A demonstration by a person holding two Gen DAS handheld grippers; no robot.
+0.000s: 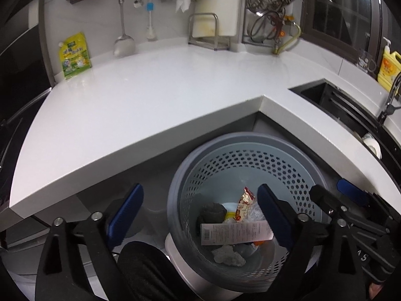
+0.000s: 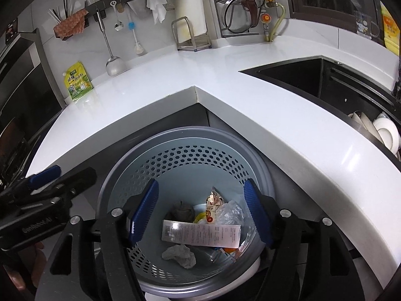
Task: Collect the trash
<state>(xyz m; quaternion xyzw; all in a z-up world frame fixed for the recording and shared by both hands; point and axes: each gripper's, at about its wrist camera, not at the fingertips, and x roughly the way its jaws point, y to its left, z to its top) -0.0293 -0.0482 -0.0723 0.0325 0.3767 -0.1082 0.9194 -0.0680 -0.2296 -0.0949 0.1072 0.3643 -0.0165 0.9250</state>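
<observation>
Over bin [image 2: 117,175] | left gripper [image 1: 200,215], right gripper [image 2: 200,210] jaws wide, empty | drop step done | next: seek countertop [image 1: 150,95] trash

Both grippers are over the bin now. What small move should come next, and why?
Probably lift both away from the bin. The left gripper and right gripper are open with nothing between the pads, the trash lies inside, and the countertop shows no loose trash.
</observation>
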